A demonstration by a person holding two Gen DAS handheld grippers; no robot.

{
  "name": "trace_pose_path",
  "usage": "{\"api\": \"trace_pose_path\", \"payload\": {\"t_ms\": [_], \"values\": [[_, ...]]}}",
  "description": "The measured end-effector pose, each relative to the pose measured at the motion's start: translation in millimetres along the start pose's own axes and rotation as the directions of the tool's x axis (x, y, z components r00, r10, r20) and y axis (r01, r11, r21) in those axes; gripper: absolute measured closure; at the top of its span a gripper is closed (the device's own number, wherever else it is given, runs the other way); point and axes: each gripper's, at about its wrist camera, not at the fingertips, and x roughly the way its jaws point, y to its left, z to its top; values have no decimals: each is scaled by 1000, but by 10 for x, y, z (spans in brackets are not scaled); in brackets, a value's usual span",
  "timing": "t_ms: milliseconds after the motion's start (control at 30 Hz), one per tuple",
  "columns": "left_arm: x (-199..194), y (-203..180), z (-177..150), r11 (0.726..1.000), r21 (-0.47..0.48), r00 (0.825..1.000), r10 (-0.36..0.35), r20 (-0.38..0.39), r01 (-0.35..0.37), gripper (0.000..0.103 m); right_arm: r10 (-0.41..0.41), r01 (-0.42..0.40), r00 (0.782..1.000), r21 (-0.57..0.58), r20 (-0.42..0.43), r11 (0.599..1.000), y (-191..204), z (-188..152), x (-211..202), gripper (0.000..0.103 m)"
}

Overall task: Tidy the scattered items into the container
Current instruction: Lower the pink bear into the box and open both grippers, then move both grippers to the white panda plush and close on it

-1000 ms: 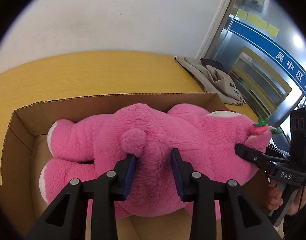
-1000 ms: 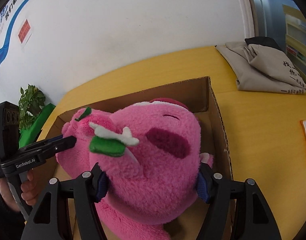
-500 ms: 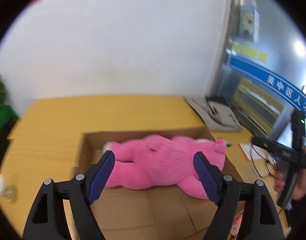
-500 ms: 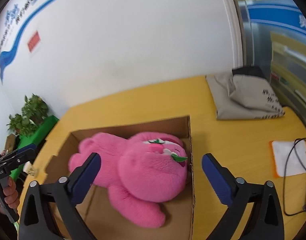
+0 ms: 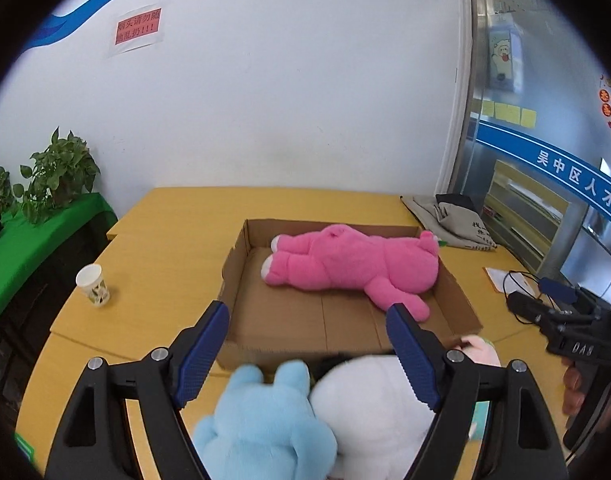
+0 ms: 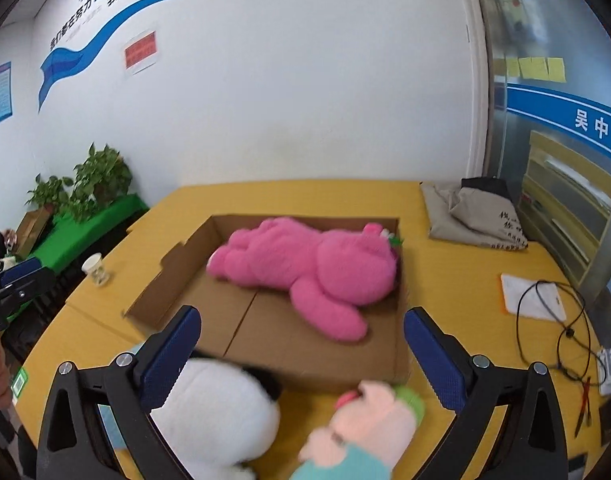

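Note:
A big pink plush bear [image 5: 357,266] lies in the open cardboard box [image 5: 325,320] on the yellow table; it also shows in the right wrist view [image 6: 305,264], inside the box [image 6: 265,332]. My left gripper [image 5: 309,356] is open and empty, above a light blue plush [image 5: 261,424] and a white plush [image 5: 377,412] lying in front of the box. My right gripper [image 6: 301,354] is open and empty, above the white plush [image 6: 221,412] and a pale pink plush with teal [image 6: 365,420]. The right gripper is also seen from the left wrist [image 5: 553,312].
A paper cup [image 5: 92,284] stands on the table at left. A grey cloth bag [image 6: 473,216] lies at the far right. A paper sheet [image 6: 533,296] and a black cable [image 6: 561,332] lie right of the box. Potted plants [image 5: 57,176] sit on a green shelf at left.
Both grippers let go of the pink bear, opened wide and pulled back and up from the box. The bear now lies in the box, and the front plush toys came into view.

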Motion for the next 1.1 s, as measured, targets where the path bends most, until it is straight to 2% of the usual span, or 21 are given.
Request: {"api": "trace_pose_path", "payload": {"t_ms": [133, 300, 500, 667, 867, 967, 1100], "values": [[-162, -83, -236, 998, 47, 999, 35, 6, -36, 22, -36, 36, 999, 22, -17, 999, 178, -416, -187, 0], [-228, -186, -406, 998, 61, 1000, 19, 0, -19, 22, -106, 107, 994, 37, -24, 994, 177, -678, -346, 0], [-145, -259, -541, 998, 69, 1000, 15, -20, -13, 22, -156, 157, 987, 29, -30, 987, 141, -727, -371, 0], [-41, -231, -592, 999, 44, 999, 4, -37, -2, 22, -160, 161, 986, 15, -49, 987, 181, -767, -284, 0], [63, -195, -633, 999, 32, 997, -37, -69, 39, 22, -153, 152, 987, -38, -49, 988, 341, -787, -200, 0], [94, -165, -645, 996, -5, 993, -85, -87, 85, 22, -159, 157, 986, -39, -55, 987, 361, -782, -151, 0], [82, -162, -668, 995, -2, 992, -95, -84, 95, 22, -161, 159, 985, -40, -62, 986, 365, -775, -109, 0]]}}
